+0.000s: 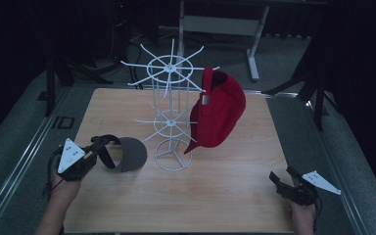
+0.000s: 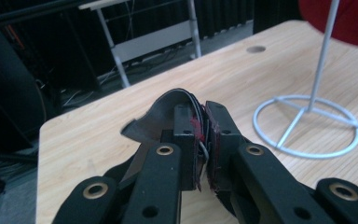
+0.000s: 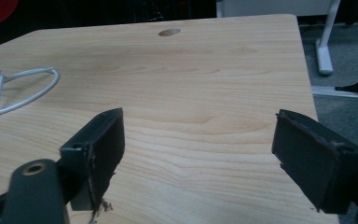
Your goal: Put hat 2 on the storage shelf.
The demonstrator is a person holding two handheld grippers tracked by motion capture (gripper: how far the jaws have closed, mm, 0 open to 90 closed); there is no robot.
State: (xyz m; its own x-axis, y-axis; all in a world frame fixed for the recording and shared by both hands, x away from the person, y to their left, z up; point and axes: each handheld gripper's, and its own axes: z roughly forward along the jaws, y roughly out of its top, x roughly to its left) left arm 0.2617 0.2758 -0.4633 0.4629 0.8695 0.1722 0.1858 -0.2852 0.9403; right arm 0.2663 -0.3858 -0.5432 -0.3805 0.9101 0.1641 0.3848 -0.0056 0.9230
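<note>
Left claw [image 1: 99,147], at the lower left, pinches the grey visor [image 1: 127,154] tight. Right claw [image 1: 280,179], lower right, is wide open and empty. One red cap [image 1: 219,108] already hangs on the white rack [image 1: 169,98]; the visor probably goes next.

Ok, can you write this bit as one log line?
left claw: shut on grey visor | right claw: open | red cap: on rack

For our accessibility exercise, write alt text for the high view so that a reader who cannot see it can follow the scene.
A white wire hat rack stands on a wooden table with a red cap hanging on its right side. The left hand-held gripper is shut on a dark grey visor beside the rack's base, while the right hand-held gripper rests open near the table's front right corner.
</note>
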